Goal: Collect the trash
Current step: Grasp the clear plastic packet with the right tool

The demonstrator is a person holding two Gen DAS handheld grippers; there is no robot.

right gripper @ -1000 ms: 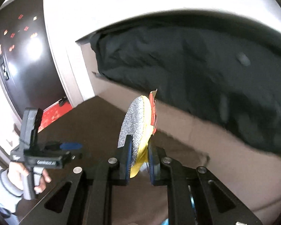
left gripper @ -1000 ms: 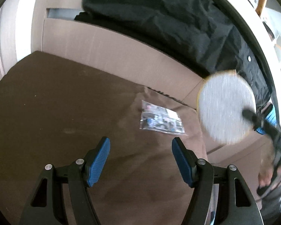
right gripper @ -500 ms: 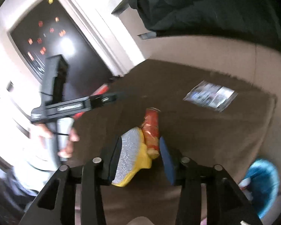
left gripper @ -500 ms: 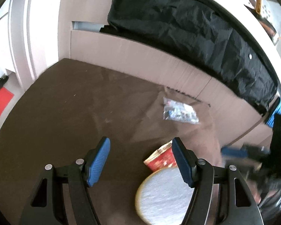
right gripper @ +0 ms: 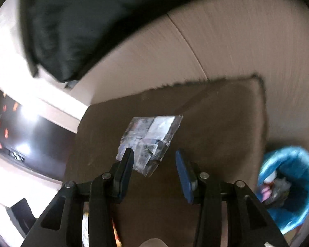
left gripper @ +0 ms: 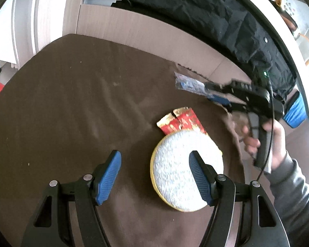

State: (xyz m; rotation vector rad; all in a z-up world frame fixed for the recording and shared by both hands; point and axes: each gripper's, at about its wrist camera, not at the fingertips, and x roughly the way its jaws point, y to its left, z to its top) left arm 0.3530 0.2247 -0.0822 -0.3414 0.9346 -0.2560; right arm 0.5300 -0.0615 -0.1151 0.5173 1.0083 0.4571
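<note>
A round yellow sponge with a silver scouring face [left gripper: 185,168] lies on the brown mat [left gripper: 72,103], partly over a red and gold wrapper [left gripper: 181,121]. My left gripper [left gripper: 154,168] is open and empty just above the mat, its right finger in front of the sponge. A clear plastic bag with printed contents [right gripper: 152,142] lies further back on the mat; it also shows in the left wrist view [left gripper: 188,85]. My right gripper [right gripper: 153,164] is open and empty, hovering at the near end of that bag. It also shows in the left wrist view [left gripper: 214,94].
A bin with a blue liner [right gripper: 288,185] holding trash stands off the mat's right edge; it also shows in the left wrist view [left gripper: 294,113]. A black bag or cloth [left gripper: 206,14] lies on the wooden floor behind the mat. A white door frame [left gripper: 37,20] is at far left.
My right gripper opened and let go of the sponge and the red wrapper onto the mat, then moved over to the clear plastic bag. My left gripper stayed open.
</note>
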